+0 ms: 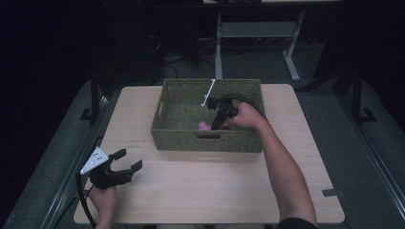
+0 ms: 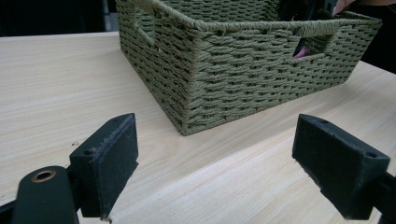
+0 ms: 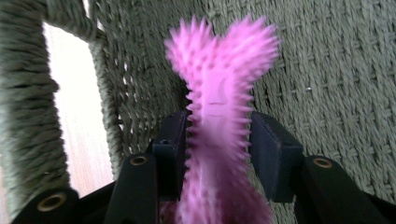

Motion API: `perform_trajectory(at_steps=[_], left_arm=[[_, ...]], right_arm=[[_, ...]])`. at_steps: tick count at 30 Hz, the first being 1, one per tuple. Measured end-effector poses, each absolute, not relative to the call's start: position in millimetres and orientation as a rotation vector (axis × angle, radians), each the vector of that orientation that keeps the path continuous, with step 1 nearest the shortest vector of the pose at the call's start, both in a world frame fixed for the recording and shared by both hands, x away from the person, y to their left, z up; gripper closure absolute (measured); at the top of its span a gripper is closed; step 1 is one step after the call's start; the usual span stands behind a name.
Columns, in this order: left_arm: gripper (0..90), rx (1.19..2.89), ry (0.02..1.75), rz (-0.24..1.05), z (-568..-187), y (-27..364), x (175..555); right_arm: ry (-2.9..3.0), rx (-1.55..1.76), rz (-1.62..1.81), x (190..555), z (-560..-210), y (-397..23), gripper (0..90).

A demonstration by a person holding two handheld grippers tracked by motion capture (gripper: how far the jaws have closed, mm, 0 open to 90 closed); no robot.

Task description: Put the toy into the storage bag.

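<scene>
Over at the left edge of the pale wooden table [image 1: 210, 186], the left gripper [image 1: 128, 165] rests low above the tabletop in the person's left hand [image 1: 103, 198], a grey three-cornered plate on its top. Its two black jaws stand wide apart with nothing between them — in the left gripper view only bare wood lies in the gap [image 2: 212, 172]. Ahead of those jaws and a little to their right stands the olive-green woven rope basket [image 1: 168, 133], rectangular, its near corner turned toward the gripper and clear of both jaws. Through the handle slot in the basket's long wall a scrap of pink shows.

Further right, the right gripper [image 1: 218, 121] reaches down inside the basket, held by the person's right hand [image 1: 246, 114], the bare forearm running back over the basket's near rim toward the table's front edge. Its jaws are nearly closed and clamp the pink spiky rubber bone-shaped toy [image 3: 219, 116] by its narrow middle — the pads press on it from both sides in the right gripper view. The toy's forked, bristled end sticks out beyond the jaws, close against the basket's woven inner wall. To the left of this gripper the handle opening in the wall lets the pale tabletop show through.
</scene>
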State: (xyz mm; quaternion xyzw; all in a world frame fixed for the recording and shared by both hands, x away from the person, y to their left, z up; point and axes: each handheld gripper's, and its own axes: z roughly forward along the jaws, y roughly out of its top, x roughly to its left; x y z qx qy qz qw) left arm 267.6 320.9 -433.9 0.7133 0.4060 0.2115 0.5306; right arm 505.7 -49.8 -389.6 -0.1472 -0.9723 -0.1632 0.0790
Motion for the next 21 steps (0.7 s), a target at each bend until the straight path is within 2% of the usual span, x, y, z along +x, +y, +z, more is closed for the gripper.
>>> perform_trajectory(at_steps=[21], left_arm=[[13.9, 1.705, 0.963, 0.500, -433.7, 321.0, 266.3]], right_arm=[[-2.947, -0.516, -0.568, 496.8, -359.4, -63.0, 47.1]])
